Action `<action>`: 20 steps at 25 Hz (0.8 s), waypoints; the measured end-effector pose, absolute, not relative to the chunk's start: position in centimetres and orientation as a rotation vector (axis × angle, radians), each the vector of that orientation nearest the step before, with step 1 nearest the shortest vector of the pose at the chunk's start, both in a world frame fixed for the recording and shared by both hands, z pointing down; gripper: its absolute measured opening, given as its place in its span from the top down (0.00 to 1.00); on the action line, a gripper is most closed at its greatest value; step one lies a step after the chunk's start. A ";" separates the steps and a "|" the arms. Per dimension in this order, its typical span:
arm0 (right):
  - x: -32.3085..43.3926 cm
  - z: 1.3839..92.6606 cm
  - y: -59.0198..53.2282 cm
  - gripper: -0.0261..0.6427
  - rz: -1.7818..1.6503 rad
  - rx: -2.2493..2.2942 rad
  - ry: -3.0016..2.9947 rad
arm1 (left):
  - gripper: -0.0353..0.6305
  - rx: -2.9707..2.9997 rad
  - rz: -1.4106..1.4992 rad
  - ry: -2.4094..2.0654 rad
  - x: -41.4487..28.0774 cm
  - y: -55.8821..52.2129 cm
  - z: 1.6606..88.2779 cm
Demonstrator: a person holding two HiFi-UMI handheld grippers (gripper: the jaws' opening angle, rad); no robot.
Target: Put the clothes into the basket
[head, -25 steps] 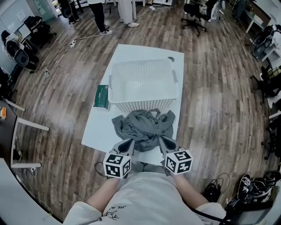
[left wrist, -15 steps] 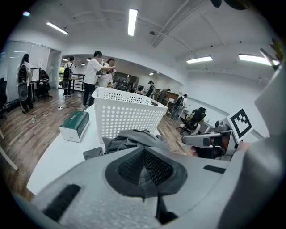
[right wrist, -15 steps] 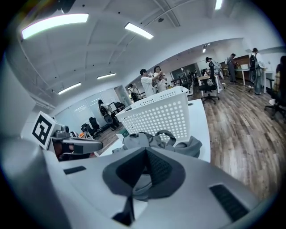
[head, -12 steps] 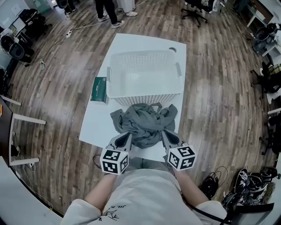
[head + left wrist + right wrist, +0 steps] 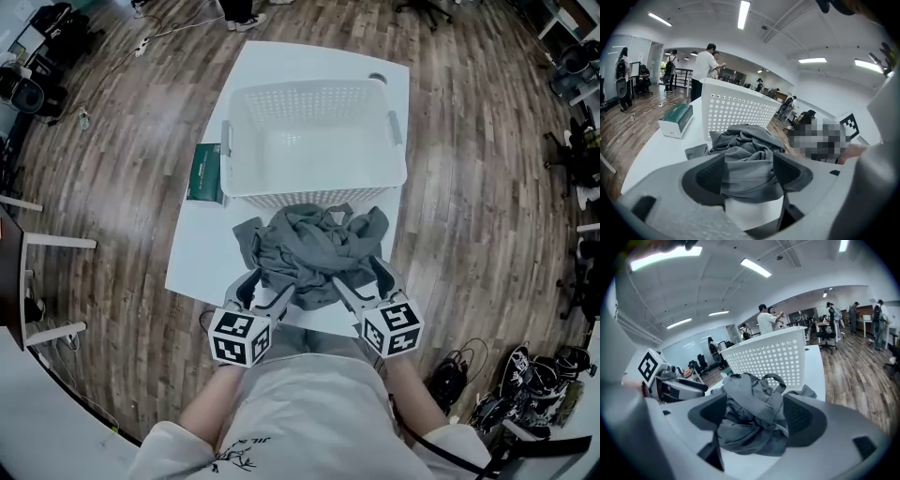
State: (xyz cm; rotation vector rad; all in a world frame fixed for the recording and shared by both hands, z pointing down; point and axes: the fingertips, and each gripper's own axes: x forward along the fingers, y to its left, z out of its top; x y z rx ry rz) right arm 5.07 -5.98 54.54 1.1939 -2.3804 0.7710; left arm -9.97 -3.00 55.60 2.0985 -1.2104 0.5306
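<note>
A crumpled grey heap of clothes (image 5: 314, 248) lies on the white table (image 5: 202, 253), against the near wall of the empty white perforated basket (image 5: 309, 199). My left gripper (image 5: 265, 287) is at the heap's near left edge, its jaws opening with grey cloth (image 5: 745, 154) lying between them. At the near right edge my right gripper (image 5: 361, 278) is also opening, and a bunched fold (image 5: 750, 413) sits between its jaws. No pad clamps the cloth. The basket (image 5: 736, 110) (image 5: 773, 357) rises just behind the heap in both gripper views.
A green box (image 5: 204, 173) (image 5: 677, 119) lies on the table left of the basket. A round hole (image 5: 378, 78) is in the table's far right corner. Wooden floor surrounds the table, with people standing far off and bags and shoes (image 5: 525, 384) at the lower right.
Both grippers' jaws have gone from shut to spread apart and have pushed forward onto the near edge of the clothes. The heap and basket have stayed put.
</note>
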 end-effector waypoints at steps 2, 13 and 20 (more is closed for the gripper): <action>4.7 55.1 -6.2 0.37 0.739 1.137 -2.375 | 0.43 2.092 0.558 -1.187 -10.0 -3.1 56.2; 5.0 58.3 -8.1 0.26 0.744 1.030 -2.279 | 0.33 2.026 0.602 -1.098 -10.0 -4.2 59.4; 4.1 61.3 -8.6 0.24 0.859 0.907 -2.245 | 0.33 1.991 0.652 -1.003 -9.4 -4.6 61.7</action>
